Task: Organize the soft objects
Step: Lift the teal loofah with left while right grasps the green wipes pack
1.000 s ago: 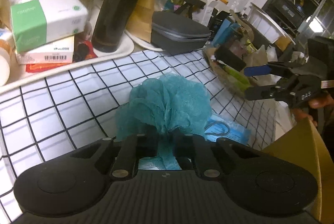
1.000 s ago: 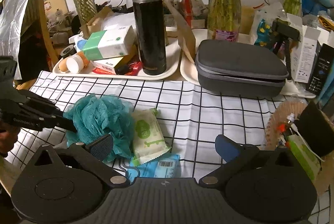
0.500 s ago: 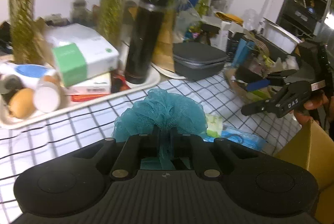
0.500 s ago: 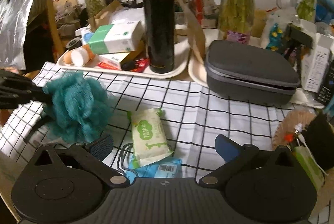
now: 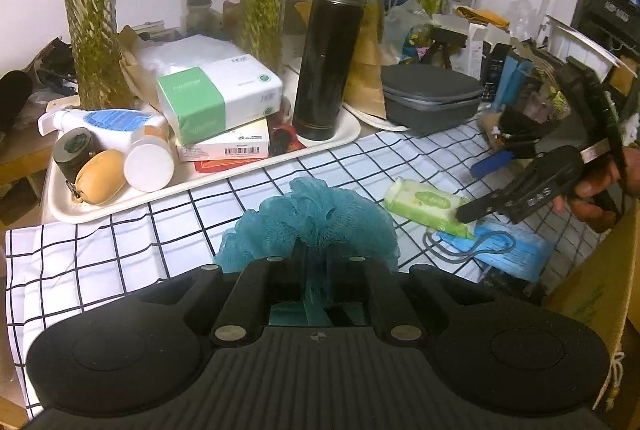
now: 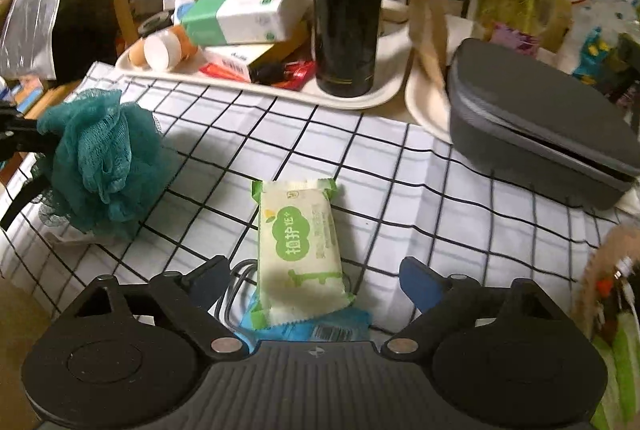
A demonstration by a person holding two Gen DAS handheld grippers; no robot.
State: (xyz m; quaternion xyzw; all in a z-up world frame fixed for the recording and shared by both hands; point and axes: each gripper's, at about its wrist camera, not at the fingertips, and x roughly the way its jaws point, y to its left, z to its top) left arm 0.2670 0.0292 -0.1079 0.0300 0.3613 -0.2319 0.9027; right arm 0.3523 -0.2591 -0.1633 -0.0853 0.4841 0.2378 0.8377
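Raised since the earlier frame: teal mesh bath pouf [image 6: 96,157], pinched in our left gripper [image 5: 316,270], left of the green-and-white tissue packet [image 6: 300,250]. Our right gripper [image 6: 308,278], jaws spread but just narrowing, straddles that packet, presumably to grasp it.

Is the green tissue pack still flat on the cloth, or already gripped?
Flat and ungripped. The green tissue pack lies on the checked cloth, between the right gripper fingers, whose closing jaws stand clear of it.
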